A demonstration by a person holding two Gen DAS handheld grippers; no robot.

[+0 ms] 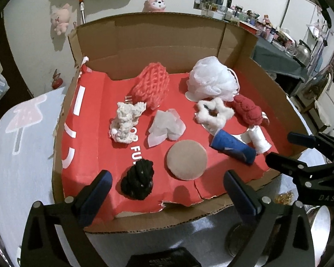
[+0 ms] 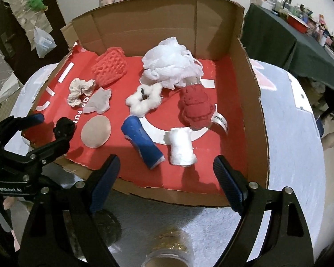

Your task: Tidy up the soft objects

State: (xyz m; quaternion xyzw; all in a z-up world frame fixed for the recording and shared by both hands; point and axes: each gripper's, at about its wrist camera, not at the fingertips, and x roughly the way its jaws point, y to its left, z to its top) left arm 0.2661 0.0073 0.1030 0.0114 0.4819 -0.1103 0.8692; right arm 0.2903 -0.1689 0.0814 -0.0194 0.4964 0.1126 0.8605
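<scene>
Both tongs hang spread wide and empty at the near edge of the cardboard tray (image 1: 238, 51): left tongs (image 1: 167, 193), right tongs (image 2: 167, 178). Just beyond lie the black yarn knot (image 1: 137, 181), tan round pad (image 1: 187, 160), blue roll (image 2: 142, 141) and white roll (image 2: 181, 146). Farthest back sit the coral net sponge (image 1: 151, 84) and white mesh pouf (image 2: 169, 66).

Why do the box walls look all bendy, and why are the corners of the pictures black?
Both wrist views use a fisheye lens: it curves the cardboard box walls and leaves black corners. In the left wrist view, the left gripper casts dark shadows on the red liner. In the right wrist view, the white mesh pouf looks washed out.
</scene>
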